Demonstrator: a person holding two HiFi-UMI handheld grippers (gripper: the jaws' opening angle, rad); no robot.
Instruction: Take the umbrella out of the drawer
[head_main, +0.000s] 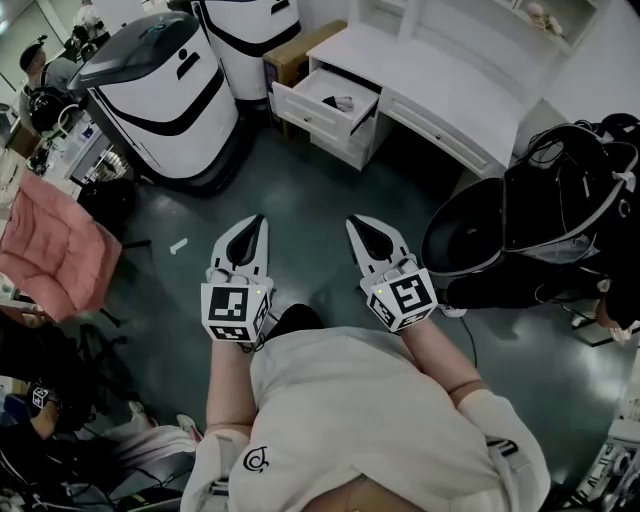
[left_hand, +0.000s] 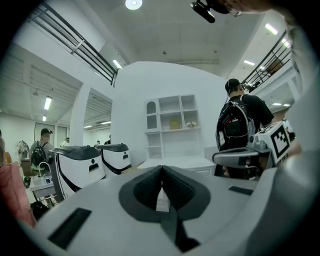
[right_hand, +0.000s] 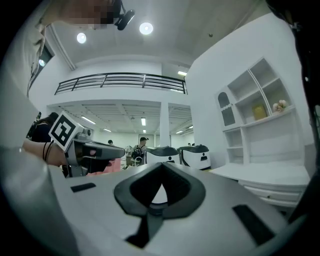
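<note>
The white drawer (head_main: 305, 118) of the white desk (head_main: 440, 80) stands pulled out at the far side of the floor. A small dark thing, seemingly the folded umbrella (head_main: 343, 102), lies inside it. My left gripper (head_main: 255, 222) (left_hand: 161, 170) and right gripper (head_main: 358, 224) (right_hand: 161, 167) are held side by side in front of my body, well short of the drawer and pointing roughly level. Both have their jaws shut tip to tip with nothing between them. Each gripper view shows the other gripper off to its side.
Two large white-and-black machines (head_main: 165, 90) stand left of the desk. A pink padded seat (head_main: 50, 250) is at the far left. A person with a black backpack (head_main: 560, 200) and a black chair (head_main: 465, 235) stand at the right. A small white scrap (head_main: 179, 245) lies on the dark floor.
</note>
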